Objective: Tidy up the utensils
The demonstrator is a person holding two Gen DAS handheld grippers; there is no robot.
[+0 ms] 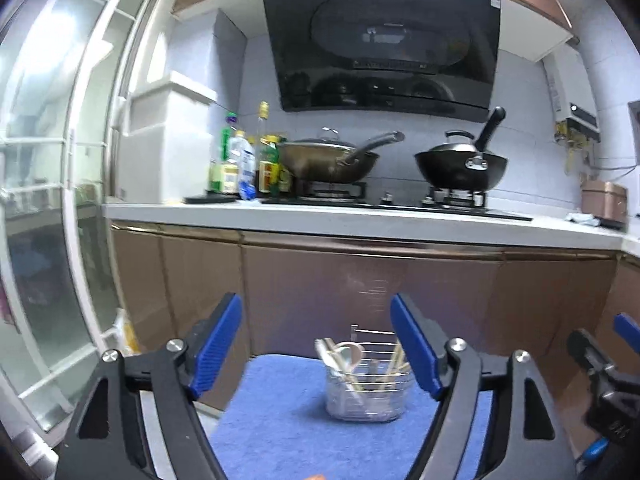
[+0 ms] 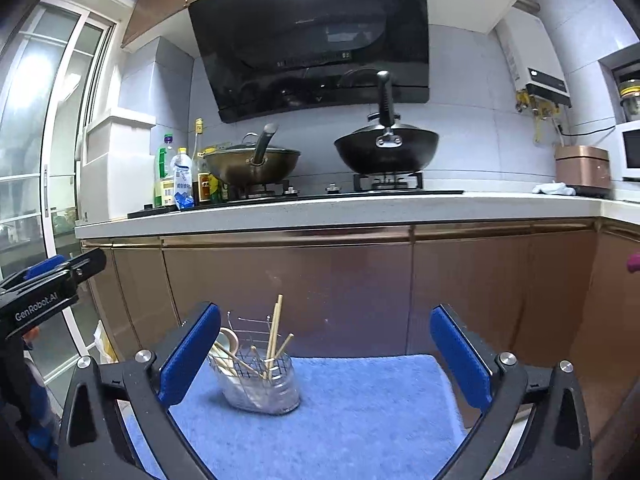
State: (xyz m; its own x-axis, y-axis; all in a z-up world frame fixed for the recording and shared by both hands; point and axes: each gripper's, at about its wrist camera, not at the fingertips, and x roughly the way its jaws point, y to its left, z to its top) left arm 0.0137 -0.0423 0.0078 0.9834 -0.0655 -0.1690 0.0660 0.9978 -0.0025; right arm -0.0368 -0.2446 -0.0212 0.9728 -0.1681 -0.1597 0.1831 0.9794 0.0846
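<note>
The left gripper (image 1: 316,344) is hanging with its blue pads (image 1: 216,344) spread apart and nothing between them, well back from the wire utensil basket (image 1: 370,396). Through the left wrist camera, that basket is sitting upright on a blue towel (image 1: 280,420), framed in the gap of the fingers but clear of them. Chopsticks (image 1: 394,364) and a pale spoon (image 1: 348,354) are standing inside it, leaning against the wire. Behind, brown cabinet doors (image 1: 320,280) are running under a white counter (image 1: 320,220), where two woks (image 1: 460,168) are sitting on the stove below a black range hood (image 1: 380,40). The other gripper's tip is poking in at the right edge.

The right gripper (image 2: 326,352) is likewise standing wide, its pads (image 2: 460,356) empty. In the right wrist view the basket (image 2: 260,384) is resting on the towel (image 2: 360,408) just beside the left-hand pad, with no contact that I can make out. Chopsticks (image 2: 275,332) are sticking up above the rim, and the spoon (image 2: 228,340) is leaning at the back. The left gripper (image 2: 48,284) is showing at the left edge. A row of bottles (image 2: 180,180) is crowding the counter (image 2: 360,208) by the stove.
</note>
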